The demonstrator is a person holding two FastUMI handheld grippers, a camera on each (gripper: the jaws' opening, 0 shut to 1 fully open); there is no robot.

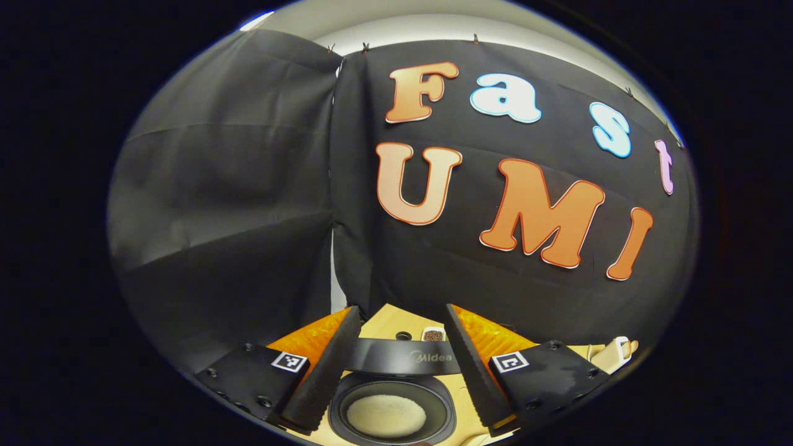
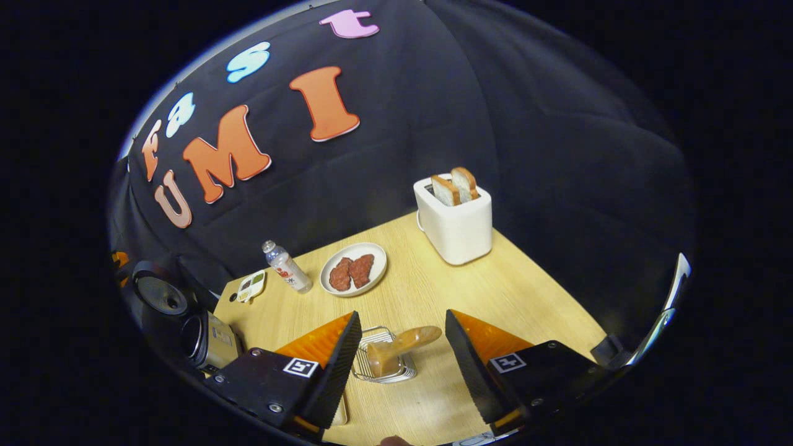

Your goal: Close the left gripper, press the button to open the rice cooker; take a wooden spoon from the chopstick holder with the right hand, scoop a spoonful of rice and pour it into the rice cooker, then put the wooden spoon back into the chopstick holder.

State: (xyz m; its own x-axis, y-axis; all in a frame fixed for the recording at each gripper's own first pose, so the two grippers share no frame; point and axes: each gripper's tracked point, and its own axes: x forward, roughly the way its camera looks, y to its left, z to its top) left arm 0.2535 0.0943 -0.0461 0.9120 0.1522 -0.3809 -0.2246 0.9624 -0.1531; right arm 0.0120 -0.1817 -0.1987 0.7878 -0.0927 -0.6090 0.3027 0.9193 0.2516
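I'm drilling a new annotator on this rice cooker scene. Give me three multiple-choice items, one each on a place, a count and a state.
1. Where does the wooden spoon sit?
A. in the wire chopstick holder
B. on the plate
C. in the toaster

2. How many bread slices stand in the toaster?
A. one
B. two
C. four

3. What state is the rice cooker in?
A. lid shut
B. open, holding rice
C. open, bare pot

Answers:
1. A, the spoon rests in the wire holder between the right gripper fingers.
2. B, two slices stick up.
3. B, white grains show in the pot.
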